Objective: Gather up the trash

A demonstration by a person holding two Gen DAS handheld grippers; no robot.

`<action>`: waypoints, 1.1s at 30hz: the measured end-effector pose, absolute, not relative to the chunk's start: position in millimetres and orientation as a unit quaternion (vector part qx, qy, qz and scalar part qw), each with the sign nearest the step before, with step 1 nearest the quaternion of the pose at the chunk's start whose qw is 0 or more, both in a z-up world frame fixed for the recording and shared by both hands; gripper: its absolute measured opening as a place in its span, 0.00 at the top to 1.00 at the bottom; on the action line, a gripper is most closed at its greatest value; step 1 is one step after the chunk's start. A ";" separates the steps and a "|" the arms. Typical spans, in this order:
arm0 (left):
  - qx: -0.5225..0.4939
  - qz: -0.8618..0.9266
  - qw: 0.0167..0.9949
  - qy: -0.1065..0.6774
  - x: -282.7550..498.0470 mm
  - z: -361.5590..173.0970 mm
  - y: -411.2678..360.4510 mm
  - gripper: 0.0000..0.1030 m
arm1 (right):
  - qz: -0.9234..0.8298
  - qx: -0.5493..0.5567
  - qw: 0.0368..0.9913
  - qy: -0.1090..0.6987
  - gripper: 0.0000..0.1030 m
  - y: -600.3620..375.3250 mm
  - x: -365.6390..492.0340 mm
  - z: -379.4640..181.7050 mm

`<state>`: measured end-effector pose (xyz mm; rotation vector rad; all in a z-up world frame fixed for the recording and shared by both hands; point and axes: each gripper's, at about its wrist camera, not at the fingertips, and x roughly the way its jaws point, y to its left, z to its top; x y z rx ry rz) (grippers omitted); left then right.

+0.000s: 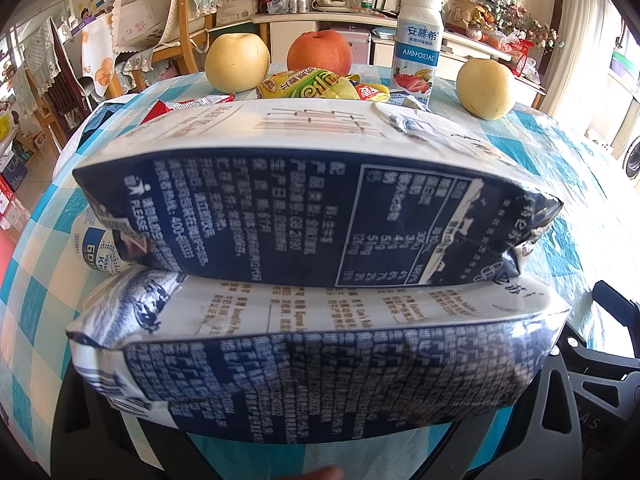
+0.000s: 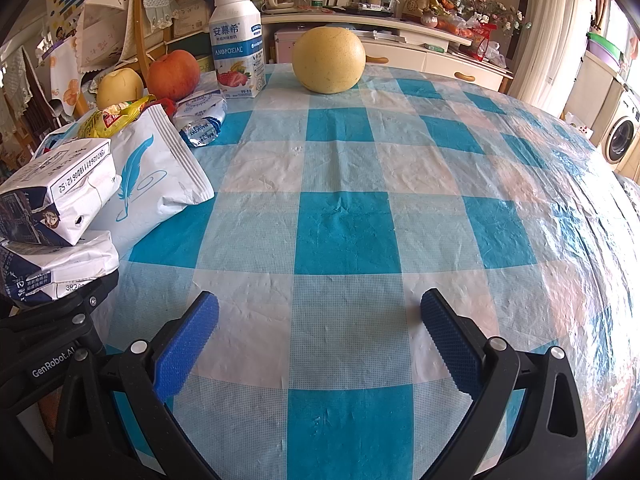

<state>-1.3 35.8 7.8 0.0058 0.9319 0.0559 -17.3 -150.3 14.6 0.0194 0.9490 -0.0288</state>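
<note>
**Two cartons stacked at my left, right hand free**

My right gripper [image 2: 320,336] hangs low over the tabletop [image 2: 344,232] with its blue fingers [image 2: 188,344] spread wide and nothing between them; I judge I hold it clear of the pile so it is ready for the next piece of trash.

My left gripper [image 2: 60,332] shows only as black frame in the right wrist view, pressed up under the lower milk carton [image 1: 304,364]. In its own view the cartons fill nearly everything, so I cannot tell whether those fingers are clamped or merely close by.

The upper milk carton [image 1: 288,204] lies flat on the lower one, both on their sides, long edges toward me. Stacking them looks like my way of gathering the flat trash into one heap. Both are navy and white with dense print, their end flaps folded and creased, the walls slightly caved as empty cartons are.

Just beyond leans a white pouch [image 2: 156,176] with a blue feather, then a yellow snack wrapper [image 1: 324,86] and a crumpled foil packet [image 2: 202,118]. A small bottle [image 1: 96,252] lies beside the stack. Farther back, apart from the trash, stand the yogurt bottle [image 2: 238,44], an apple [image 2: 174,74] and pears [image 2: 328,60].
</note>
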 end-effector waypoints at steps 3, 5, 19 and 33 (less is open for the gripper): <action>0.003 0.027 0.893 0.449 -1.5 8.0 36.0 0.04 | -0.014 0.009 0.889 0.457 0.03 -150.4 -17.3 14.5; 0.002 0.026 0.893 0.449 -1.7 7.9 36.6 0.04 | -0.017 0.013 0.889 0.457 0.03 -150.6 -18.6 14.6; 0.006 -0.014 0.890 0.455 -51.7 18.6 38.1 0.04 | -0.040 0.034 0.857 0.512 0.04 -155.5 -54.4 23.7; 0.024 -0.012 0.930 0.366 -139.9 102.1 67.8 0.04 | -0.028 0.053 0.912 0.405 0.04 -119.6 -136.3 108.0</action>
